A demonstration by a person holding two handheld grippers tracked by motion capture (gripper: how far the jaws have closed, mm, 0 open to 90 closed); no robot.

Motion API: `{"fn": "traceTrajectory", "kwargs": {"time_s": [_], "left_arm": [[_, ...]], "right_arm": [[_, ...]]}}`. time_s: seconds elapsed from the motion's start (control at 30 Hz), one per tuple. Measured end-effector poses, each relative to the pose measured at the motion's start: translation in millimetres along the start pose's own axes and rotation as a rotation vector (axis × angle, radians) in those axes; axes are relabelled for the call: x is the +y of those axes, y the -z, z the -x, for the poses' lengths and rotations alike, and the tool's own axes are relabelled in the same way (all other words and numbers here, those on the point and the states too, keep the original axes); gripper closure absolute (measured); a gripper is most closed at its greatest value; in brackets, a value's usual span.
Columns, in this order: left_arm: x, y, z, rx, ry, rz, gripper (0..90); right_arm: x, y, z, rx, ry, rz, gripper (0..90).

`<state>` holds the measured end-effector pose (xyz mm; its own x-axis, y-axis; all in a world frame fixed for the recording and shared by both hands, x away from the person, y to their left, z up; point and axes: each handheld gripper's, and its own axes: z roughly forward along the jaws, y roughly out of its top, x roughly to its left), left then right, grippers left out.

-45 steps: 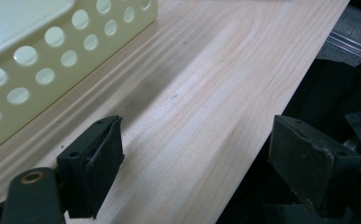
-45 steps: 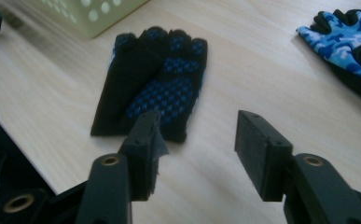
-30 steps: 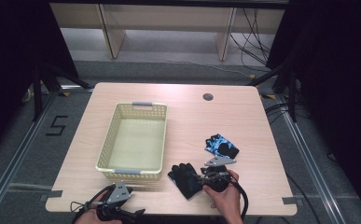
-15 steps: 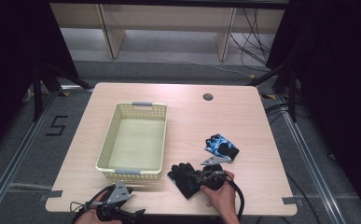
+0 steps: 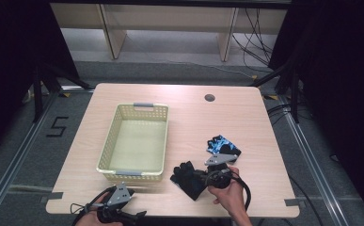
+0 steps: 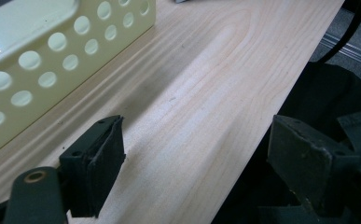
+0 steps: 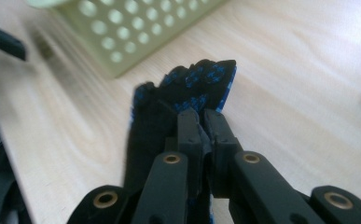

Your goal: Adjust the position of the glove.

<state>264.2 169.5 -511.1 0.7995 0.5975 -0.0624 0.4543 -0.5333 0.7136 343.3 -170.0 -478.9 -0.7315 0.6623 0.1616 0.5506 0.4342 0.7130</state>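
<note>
- Clamping a black glove [image 5: 188,178], the right tongs [image 5: 203,177] have their jaws pressed together on the fabric at the desk's near edge, at about 5 o'clock from the basket [image 5: 136,141].
- From the right gripper view, the right tongs [image 7: 202,122] pinch the glove [image 7: 169,105], whose black cloth shows blue dots and lies on the wood, its fingers aimed toward the basket [image 7: 136,28] at 11 o'clock.
- A person's right hand [image 5: 229,197] holds that gripper from the bottom of the high view.
- A second glove [image 5: 222,145], black with bright blue patches, lies on the desk [image 5: 226,117] at roughly 1 o'clock from the held glove, just beside the gripper's grey plate.
- The left tongs [image 5: 116,207] sit at the near desk edge, at 6 o'clock from the basket; in the left gripper view, the left tongs [image 6: 194,161] stand wide apart with nothing between the jaws, bare wood below.
- The pale yellow perforated basket [image 6: 52,51] sits at 10 o'clock in the left gripper view, close to the left jaw.
- A small round hole [image 5: 209,98] marks the desk's far side.
</note>
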Motion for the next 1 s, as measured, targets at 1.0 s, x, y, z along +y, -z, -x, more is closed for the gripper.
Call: {"fn": "traceTrajectory", "kwargs": {"time_s": [1.0], "left_arm": [[-1.1,-0.9,-1.5,0.011,-0.001,-0.017,18.1]], "right_arm": [[30.3,-6.4,50.5,0.215,0.321,-0.237,86.1]]}}
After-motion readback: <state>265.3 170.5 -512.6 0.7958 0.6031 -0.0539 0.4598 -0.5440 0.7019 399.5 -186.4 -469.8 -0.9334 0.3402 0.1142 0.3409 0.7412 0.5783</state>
